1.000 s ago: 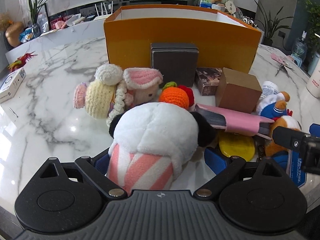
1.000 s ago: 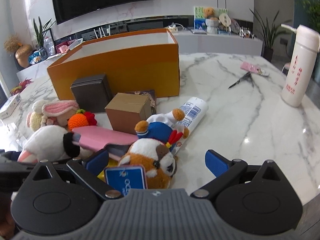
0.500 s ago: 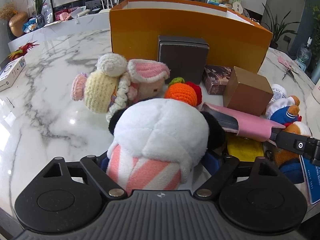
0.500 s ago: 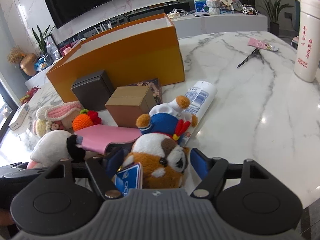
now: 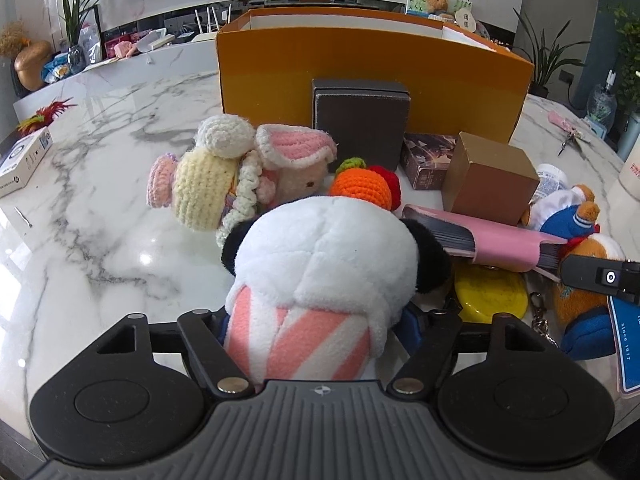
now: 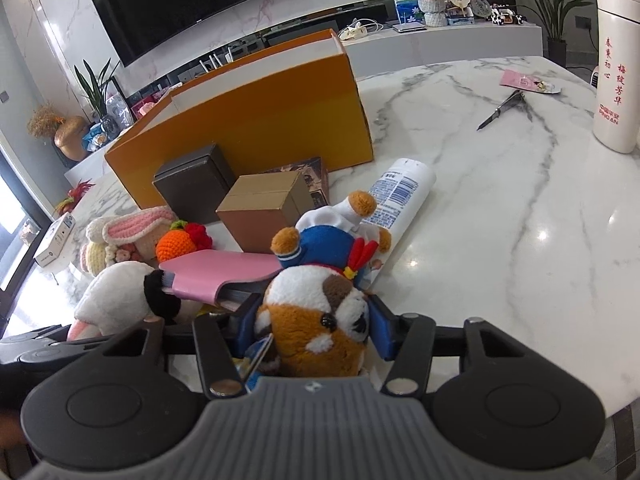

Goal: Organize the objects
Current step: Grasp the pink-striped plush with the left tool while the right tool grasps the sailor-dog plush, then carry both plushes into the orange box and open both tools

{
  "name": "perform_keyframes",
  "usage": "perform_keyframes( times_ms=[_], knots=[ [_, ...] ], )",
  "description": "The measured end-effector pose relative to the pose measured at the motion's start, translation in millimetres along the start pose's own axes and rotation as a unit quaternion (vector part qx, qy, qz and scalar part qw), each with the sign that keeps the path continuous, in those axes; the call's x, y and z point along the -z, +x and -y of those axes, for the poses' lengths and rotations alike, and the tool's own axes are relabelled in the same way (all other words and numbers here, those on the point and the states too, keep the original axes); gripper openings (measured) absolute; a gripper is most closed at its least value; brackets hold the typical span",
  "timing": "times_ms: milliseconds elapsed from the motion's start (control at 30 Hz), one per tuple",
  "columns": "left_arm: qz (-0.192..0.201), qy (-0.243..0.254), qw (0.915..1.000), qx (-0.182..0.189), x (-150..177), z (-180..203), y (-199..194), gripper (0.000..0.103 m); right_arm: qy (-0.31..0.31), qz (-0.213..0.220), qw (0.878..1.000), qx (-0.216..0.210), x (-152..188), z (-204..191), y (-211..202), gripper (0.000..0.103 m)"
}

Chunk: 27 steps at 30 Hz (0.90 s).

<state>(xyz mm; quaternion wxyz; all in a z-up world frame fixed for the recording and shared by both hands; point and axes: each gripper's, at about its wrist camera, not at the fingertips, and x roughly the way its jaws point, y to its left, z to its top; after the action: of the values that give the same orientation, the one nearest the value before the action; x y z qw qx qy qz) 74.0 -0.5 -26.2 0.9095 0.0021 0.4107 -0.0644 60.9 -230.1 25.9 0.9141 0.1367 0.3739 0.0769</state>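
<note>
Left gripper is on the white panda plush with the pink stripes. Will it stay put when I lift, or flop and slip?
The panda plush looks soft and probably light, so the left gripper should hold it. Its big head sits beyond the fingers, so it may droop forward. The fleece should resist slipping.

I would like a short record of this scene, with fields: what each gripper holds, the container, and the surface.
left gripper: shut on the panda plush
right gripper: shut on the brown dog plush
container: orange box, open at the top, behind the pile of toys
surface: white marble table
nearby: pink wallet lying between the two plush toys
</note>
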Motion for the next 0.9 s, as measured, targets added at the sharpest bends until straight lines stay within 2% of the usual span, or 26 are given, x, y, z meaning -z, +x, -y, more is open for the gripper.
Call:
perform_keyframes(
  times_ms=[167,367,667,900],
  knots=[
    [0.006,-0.001,1.0,0.003,2,-1,-7,0.083,0.004,0.024,1.0,-0.008,0,5,-14,0.055],
    [0.039,0.011,0.9992,0.007,5,0,-31,0.083,0.011,0.047,0.999,-0.025,-1,10,-31,0.055],
    [0.063,-0.001,0.998,0.005,6,-10,-54,0.083,0.01,0.059,0.997,-0.043,1,9,-45,0.055],
    [0.076,0.004,0.9971,0.007,2,-7,-71,0.083,-0.013,0.055,0.997,-0.042,4,-2,-53,0.055]
  ],
)
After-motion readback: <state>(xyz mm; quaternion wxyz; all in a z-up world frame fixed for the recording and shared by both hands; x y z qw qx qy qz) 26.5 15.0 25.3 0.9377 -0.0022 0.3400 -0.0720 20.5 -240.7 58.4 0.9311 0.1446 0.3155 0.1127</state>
